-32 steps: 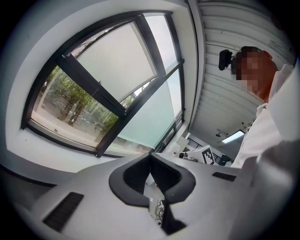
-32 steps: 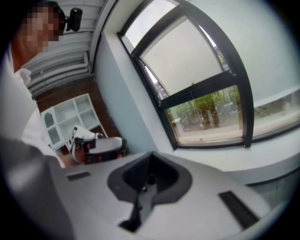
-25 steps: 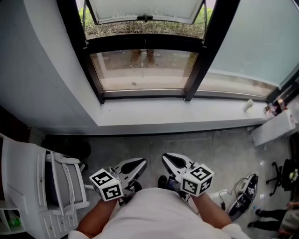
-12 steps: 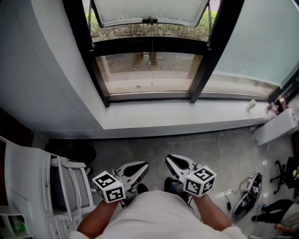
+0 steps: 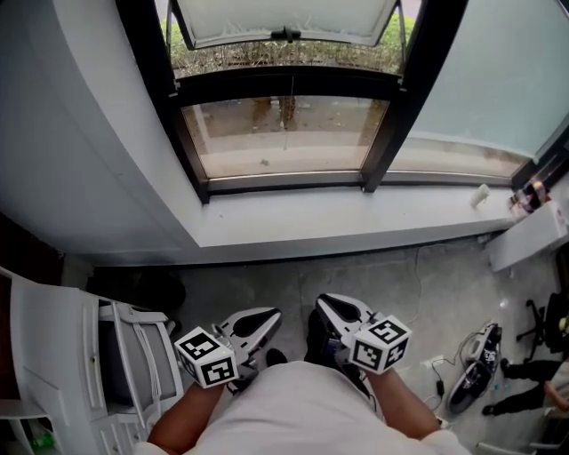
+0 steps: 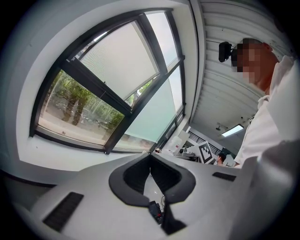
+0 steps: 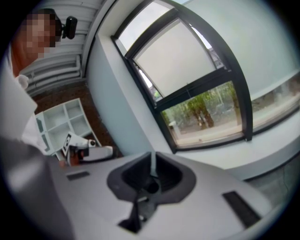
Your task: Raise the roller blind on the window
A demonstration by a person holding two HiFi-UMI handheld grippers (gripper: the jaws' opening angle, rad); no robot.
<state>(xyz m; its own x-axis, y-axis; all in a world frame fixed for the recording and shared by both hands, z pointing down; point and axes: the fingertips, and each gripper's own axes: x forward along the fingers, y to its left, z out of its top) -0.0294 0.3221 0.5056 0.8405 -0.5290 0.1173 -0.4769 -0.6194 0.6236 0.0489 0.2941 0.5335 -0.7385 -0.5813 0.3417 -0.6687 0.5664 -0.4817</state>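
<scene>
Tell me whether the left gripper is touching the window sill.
Apart. The head view shows the left gripper held low by the person's body, with a strip of grey floor between it and the window sill.

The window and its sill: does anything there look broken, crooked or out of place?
Nothing looks damaged. The roller blind hangs level over the upper pane; only a small white object lies on the sill at right.

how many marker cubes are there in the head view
2. The left marker cube sits on the left tool, low and left of centre. The right marker cube sits on the right tool, low and right of centre. None looks hidden.
</scene>
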